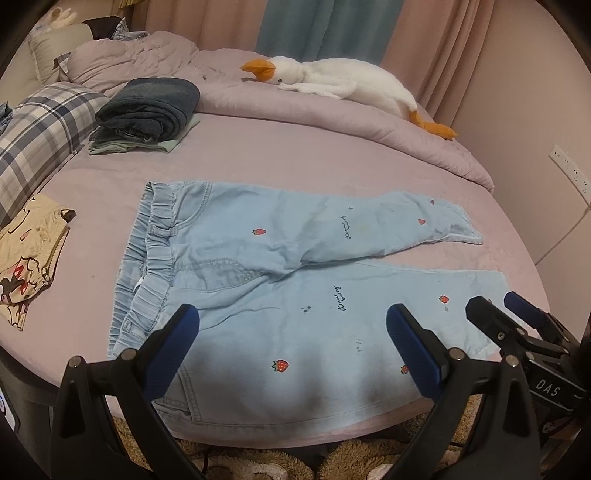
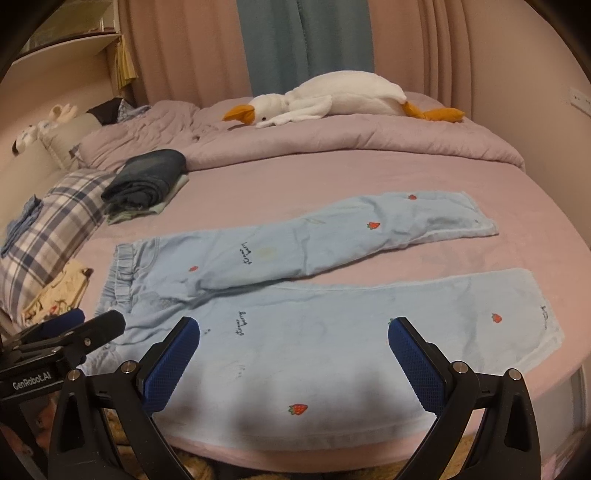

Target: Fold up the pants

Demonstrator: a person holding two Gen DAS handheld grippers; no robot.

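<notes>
Blue pants [image 1: 280,280] flat; folded jeans [image 1: 147,110], goose [image 1: 343,83] beyond.

Bed [image 1: 295,162] covered w/ pink-mauve sheet. Folded dark jeans [image 1: 151,107] stacked on a pale green folded garment [image 1: 173,142], left side, next to a plaid pillow [image 1: 40,136]. Cream printed garment [image 1: 29,254] laid near the left edge, below the pillow. Mauve quilt [image 1: 155,55] bunched along the far side; white goose plush [image 1: 332,79] w/ orange beak & feet is stretched on it. Pink curtains [image 1: 443,44] w/ a teal panel [image 1: 325,26] hung behind. Wall socket strip [image 1: 569,170] seen at right. Shelf [image 2: 66,48] seen top left in right wrist view.
</notes>
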